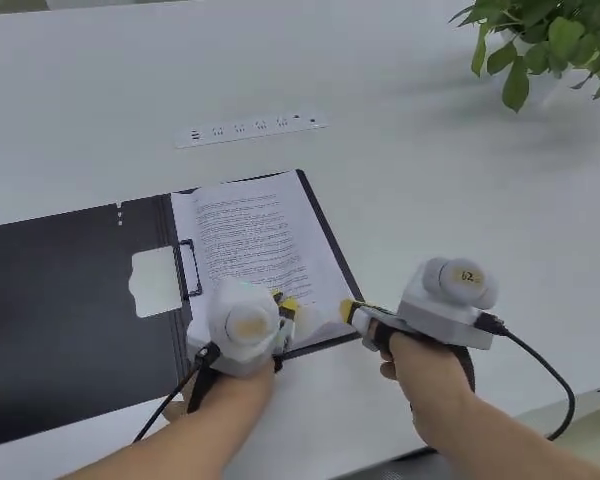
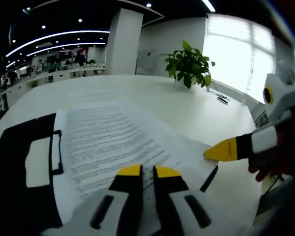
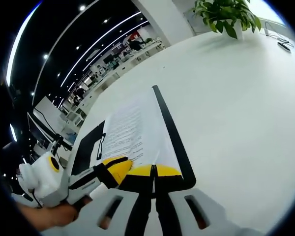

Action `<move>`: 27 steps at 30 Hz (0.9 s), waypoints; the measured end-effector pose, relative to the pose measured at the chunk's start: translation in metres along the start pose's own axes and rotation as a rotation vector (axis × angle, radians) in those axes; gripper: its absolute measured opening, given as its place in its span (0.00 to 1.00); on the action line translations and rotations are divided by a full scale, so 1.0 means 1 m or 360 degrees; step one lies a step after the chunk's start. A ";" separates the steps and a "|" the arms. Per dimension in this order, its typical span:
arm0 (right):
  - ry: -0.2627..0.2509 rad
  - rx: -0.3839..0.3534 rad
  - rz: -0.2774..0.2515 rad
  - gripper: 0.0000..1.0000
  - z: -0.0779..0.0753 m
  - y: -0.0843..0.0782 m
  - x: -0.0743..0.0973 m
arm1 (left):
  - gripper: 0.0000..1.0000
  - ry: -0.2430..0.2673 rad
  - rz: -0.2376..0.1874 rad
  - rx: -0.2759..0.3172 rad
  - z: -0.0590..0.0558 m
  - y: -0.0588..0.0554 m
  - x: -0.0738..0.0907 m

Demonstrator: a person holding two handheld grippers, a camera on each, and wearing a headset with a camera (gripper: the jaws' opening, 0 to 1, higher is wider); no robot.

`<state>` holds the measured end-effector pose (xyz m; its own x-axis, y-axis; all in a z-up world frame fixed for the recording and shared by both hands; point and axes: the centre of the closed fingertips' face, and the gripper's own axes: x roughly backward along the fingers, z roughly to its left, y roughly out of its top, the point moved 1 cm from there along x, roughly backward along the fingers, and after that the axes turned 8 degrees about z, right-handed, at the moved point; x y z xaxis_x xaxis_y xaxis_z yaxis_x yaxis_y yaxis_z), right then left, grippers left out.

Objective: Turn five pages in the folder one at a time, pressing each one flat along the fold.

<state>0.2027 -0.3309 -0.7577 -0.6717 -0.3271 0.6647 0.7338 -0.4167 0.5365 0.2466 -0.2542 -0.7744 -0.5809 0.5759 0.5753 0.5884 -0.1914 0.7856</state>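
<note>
A black folder (image 1: 70, 300) lies open on the white table, its printed top page (image 1: 250, 235) on the right half. My left gripper (image 1: 280, 312) rests on the lower part of that page (image 2: 103, 142), jaws almost together with nothing between them (image 2: 147, 171). My right gripper (image 1: 348, 311) is at the page's lower right corner, shut on the slightly lifted paper edge (image 3: 155, 170). Its yellow tip (image 2: 225, 149) touches the page edge in the left gripper view. The left gripper's yellow tip (image 3: 115, 167) shows beside the page (image 3: 132, 128) in the right gripper view.
A white power strip (image 1: 250, 128) is set into the table behind the folder. A potted green plant (image 1: 550, 40) stands at the far right. The folder's metal clip (image 1: 190, 268) and a white label (image 1: 155, 282) sit by the spine. A black cable (image 1: 550, 375) trails from the right gripper.
</note>
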 end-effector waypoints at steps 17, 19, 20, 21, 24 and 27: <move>0.0165 -0.0005 -0.0099 0.00 0.043 0.012 0.019 | 0.24 -0.0074 -0.0006 0.0060 0.015 0.014 0.070; 0.0199 0.0015 -0.0118 0.00 0.054 0.014 0.023 | 0.24 -0.0067 -0.0032 0.0058 0.020 0.016 0.082; 0.0217 0.0024 -0.0124 0.00 0.059 0.016 0.025 | 0.25 -0.0057 -0.0045 0.0060 0.023 0.017 0.090; 0.0238 0.0030 -0.0131 0.00 0.064 0.016 0.026 | 0.25 -0.0051 -0.0048 0.0061 0.026 0.017 0.095; 0.0297 0.0062 -0.0150 0.00 0.082 0.018 0.031 | 0.25 -0.0025 -0.0090 0.0062 0.036 0.019 0.114; 0.0353 0.0103 -0.0162 0.00 0.101 0.018 0.033 | 0.24 0.0013 -0.0119 0.0059 0.049 0.018 0.133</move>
<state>0.2039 -0.2637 -0.6731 -0.7430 -0.4674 0.4790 0.6615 -0.4040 0.6319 0.2076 -0.1427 -0.6947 -0.6284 0.5809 0.5174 0.5637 -0.1183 0.8174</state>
